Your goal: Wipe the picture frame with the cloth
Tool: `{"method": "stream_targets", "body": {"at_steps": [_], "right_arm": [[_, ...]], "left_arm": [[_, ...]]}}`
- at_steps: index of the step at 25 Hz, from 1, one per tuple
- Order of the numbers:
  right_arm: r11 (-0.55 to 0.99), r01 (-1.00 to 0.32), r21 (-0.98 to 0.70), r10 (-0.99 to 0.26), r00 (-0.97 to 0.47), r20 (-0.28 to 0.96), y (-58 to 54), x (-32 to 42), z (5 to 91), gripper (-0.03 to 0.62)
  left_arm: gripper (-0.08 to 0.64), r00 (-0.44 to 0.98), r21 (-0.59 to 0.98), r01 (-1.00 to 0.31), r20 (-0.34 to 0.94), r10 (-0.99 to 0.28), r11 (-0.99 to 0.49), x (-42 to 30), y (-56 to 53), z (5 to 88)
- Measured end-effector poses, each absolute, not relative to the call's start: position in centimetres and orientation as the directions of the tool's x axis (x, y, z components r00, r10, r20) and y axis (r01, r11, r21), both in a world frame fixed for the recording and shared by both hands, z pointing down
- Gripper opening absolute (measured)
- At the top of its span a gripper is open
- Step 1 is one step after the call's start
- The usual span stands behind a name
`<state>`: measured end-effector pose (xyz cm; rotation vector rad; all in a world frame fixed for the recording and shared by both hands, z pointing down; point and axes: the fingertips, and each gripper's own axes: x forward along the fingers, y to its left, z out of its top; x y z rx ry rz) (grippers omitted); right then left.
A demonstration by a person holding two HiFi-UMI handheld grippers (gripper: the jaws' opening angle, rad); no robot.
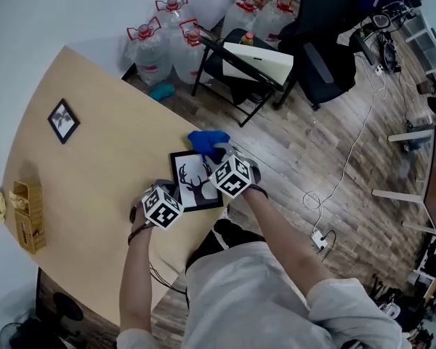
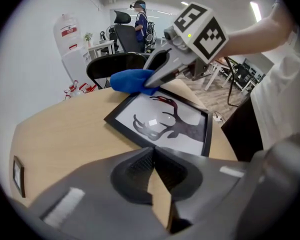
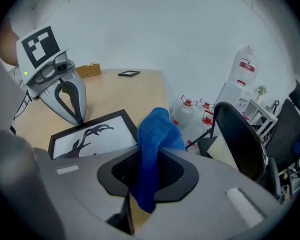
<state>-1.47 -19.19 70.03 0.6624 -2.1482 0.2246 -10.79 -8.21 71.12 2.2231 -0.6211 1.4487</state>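
Black rectangular picture frame (image 1: pixel 196 182) with a deer-silhouette print lies flat at centre frame in the head view, on the light wooden table (image 1: pixel 94 166) and close to the table edge nearest the person. Right gripper (image 3: pixel 149 160): jaws clamped on a blue terry cloth (image 3: pixel 157 131). A fold runs down through the pinch and the bulk bunches out past the tips, sitting at the frame's upper-right corner in the head view. Can't confirm whether the cloth is pressing on the glass or just above it. Left gripper (image 2: pixel 152 153): jaws closed tip to tip, nothing between them. It points at the frame's lower-left edge, touching or just beside it, can't tell which. Judgement: the wipe is at its start, cloth at one corner, most of the glass not yet covered. Risks:

- The frame is loose on a smooth top. If the left tips aren't actually pinning it, a stroke toward the person drags it to the table edge and possibly over.
- A single-point pin lets the frame pivot under a sideways stroke.
- The cloth is held by one narrow fold, so drag on the glass could pull it out of the jaws.
- If the bunch folds back, the hard jaw tips meet the glass and could scratch it.
- Closed left tips pressing hard on the glass instead of the border could crack it.
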Motion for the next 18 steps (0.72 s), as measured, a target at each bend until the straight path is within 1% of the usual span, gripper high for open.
{"method": "stream_targets", "body": {"at_steps": [10,18], "right_arm": [[0.867,-0.491,0.08,-0.362,-0.51,0.78,-17.8,-1.5,69.9,0.06],[0.885,-0.462,0.059,-0.329,-0.532,0.78,-15.1,-1.4,70.1,0.06]], "left_arm": [[0.054,0.328,0.07,-0.594,0.931,-0.162,-0.802,-10.8,-8.3,71.1],[0.054,0.324,0.08,-0.613,0.933,-0.157,-0.786,-10.9,-8.2,71.1]]}}
